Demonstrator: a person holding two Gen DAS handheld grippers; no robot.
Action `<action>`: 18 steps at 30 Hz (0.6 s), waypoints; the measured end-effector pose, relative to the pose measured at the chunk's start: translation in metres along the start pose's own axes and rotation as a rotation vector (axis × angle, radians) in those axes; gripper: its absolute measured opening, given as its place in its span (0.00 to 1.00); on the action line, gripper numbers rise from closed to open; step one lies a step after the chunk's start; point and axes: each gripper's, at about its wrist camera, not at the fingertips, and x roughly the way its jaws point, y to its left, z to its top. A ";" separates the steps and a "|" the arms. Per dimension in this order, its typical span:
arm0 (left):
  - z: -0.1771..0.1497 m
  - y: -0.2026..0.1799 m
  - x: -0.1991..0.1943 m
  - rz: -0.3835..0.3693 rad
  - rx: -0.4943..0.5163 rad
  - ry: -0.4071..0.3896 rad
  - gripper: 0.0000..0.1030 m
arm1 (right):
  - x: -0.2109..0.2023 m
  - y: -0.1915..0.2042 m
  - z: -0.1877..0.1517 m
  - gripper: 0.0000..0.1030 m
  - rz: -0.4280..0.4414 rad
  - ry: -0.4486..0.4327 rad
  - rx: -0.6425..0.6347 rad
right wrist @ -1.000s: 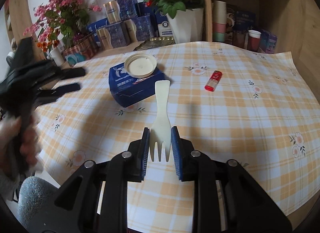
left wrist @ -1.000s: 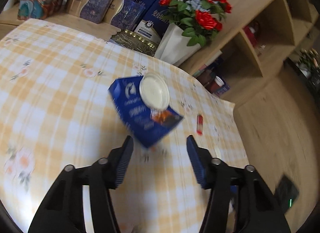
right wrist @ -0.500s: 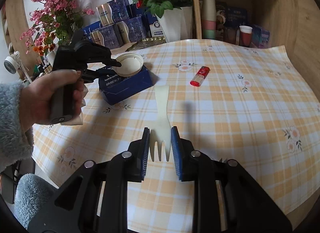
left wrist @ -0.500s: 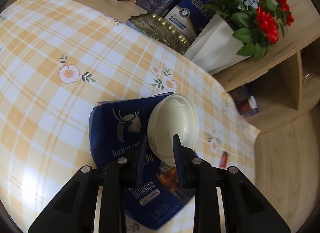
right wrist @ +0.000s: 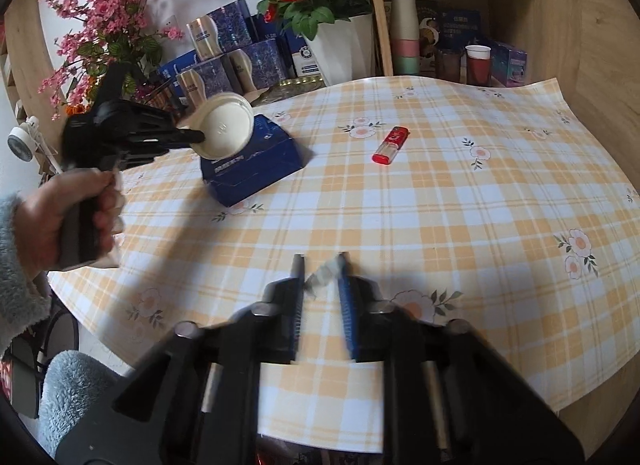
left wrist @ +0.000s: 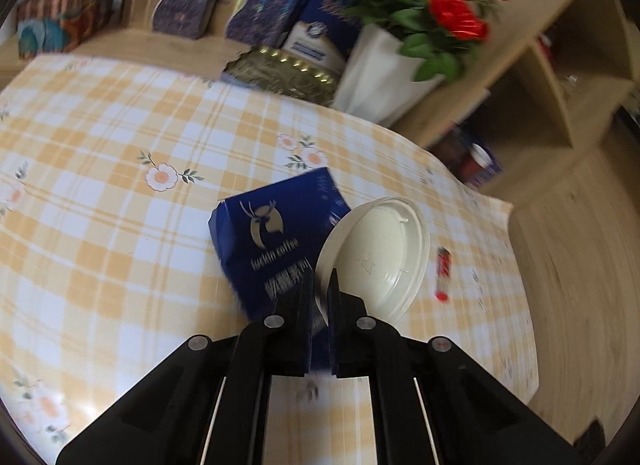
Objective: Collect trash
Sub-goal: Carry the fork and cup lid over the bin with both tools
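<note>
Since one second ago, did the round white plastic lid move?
Yes. The round white plastic lid now tilts up off the blue carton, gripped by the left gripper.

Right gripper [right wrist: 320, 273] around blurred pale fork [right wrist: 323, 275]; far left ahead, left gripper [right wrist: 196, 137] pinching white lid [right wrist: 226, 130] over blue box [right wrist: 256, 163].

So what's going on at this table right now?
A person is clearing trash with a pair of tongs in each hand. The left tongs are shut on the rim of a white lid, tilted up off the blue box. The right tongs show a blurred pale thing between them, probably the fork. A red lighter lies on the tablecloth.
</note>
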 end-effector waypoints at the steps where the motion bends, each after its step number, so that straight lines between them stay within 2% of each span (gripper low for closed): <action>1: -0.004 -0.002 -0.010 -0.009 0.017 -0.002 0.06 | -0.001 0.001 -0.001 0.09 0.000 0.000 -0.002; 4: -0.015 -0.008 -0.037 -0.024 0.066 -0.008 0.06 | -0.002 0.005 -0.006 0.09 0.001 0.006 -0.009; 10: -0.063 -0.012 -0.101 -0.069 0.150 -0.009 0.06 | -0.011 0.000 -0.012 0.09 0.009 0.010 0.045; 14: -0.098 -0.007 -0.124 -0.087 0.181 0.034 0.06 | -0.031 0.004 -0.012 0.09 0.026 -0.014 0.051; 18: -0.144 -0.011 -0.139 -0.078 0.287 0.090 0.06 | -0.053 0.017 -0.014 0.09 0.037 -0.041 0.020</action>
